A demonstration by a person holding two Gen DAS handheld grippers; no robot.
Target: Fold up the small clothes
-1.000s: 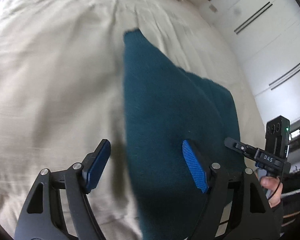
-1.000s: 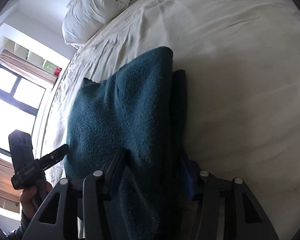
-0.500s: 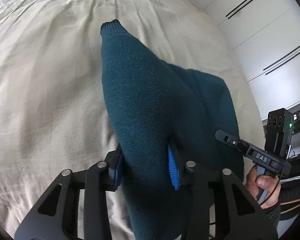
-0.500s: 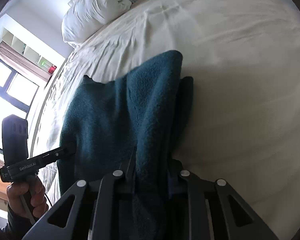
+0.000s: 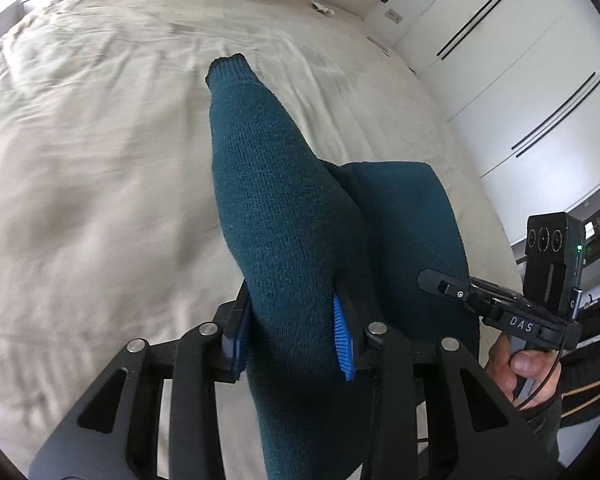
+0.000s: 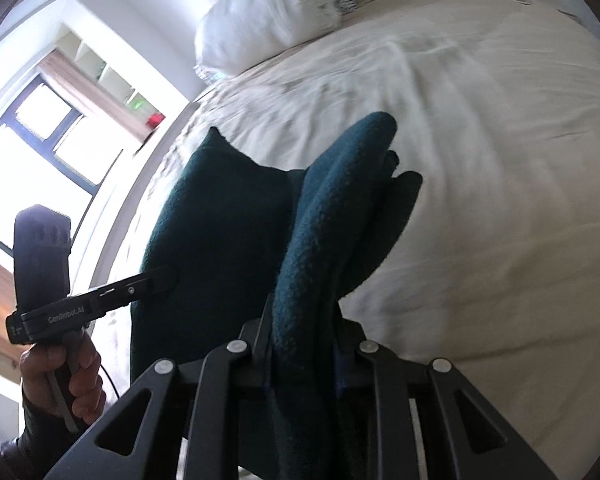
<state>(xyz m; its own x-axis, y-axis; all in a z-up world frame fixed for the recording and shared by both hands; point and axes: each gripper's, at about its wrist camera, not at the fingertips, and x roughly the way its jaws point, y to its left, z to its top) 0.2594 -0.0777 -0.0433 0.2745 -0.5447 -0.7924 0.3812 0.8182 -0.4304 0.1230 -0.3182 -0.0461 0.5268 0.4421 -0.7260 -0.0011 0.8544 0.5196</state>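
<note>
Two grippers are both clamped on the teal knit sweater (image 5: 284,216) now: a second ago my left gripper (image 5: 296,336) stood wide apart over the cloth with nothing between its blue pads (image 5: 342,336), and my right gripper (image 6: 304,352) was only loosely around a fold, whereas now each has a thick bunch of knit pinched tight between its pads. Since then the sweater has come up off the bed (image 5: 80,200); earlier it lay flat on the sheet, and now the part in my left gripper stands up as a rolled tube ending in a ribbed cuff (image 5: 226,66), while the rest sags between the two grips. In the right wrist view the held fold (image 6: 328,208) drapes forward over the jaws and a pointed corner (image 6: 214,138) sticks up behind it. My right hand (image 5: 528,364) shows at the right edge of the left view, my left hand (image 6: 60,372) at the lower left of the right view, each on its handle, just beside the hanging cloth. Ahead the cream sheet is bare and rumpled well out to the pillows (image 6: 268,16) at the head; the white wardrobe doors (image 5: 520,80) bound the right side, the window (image 6: 40,132) the left
</note>
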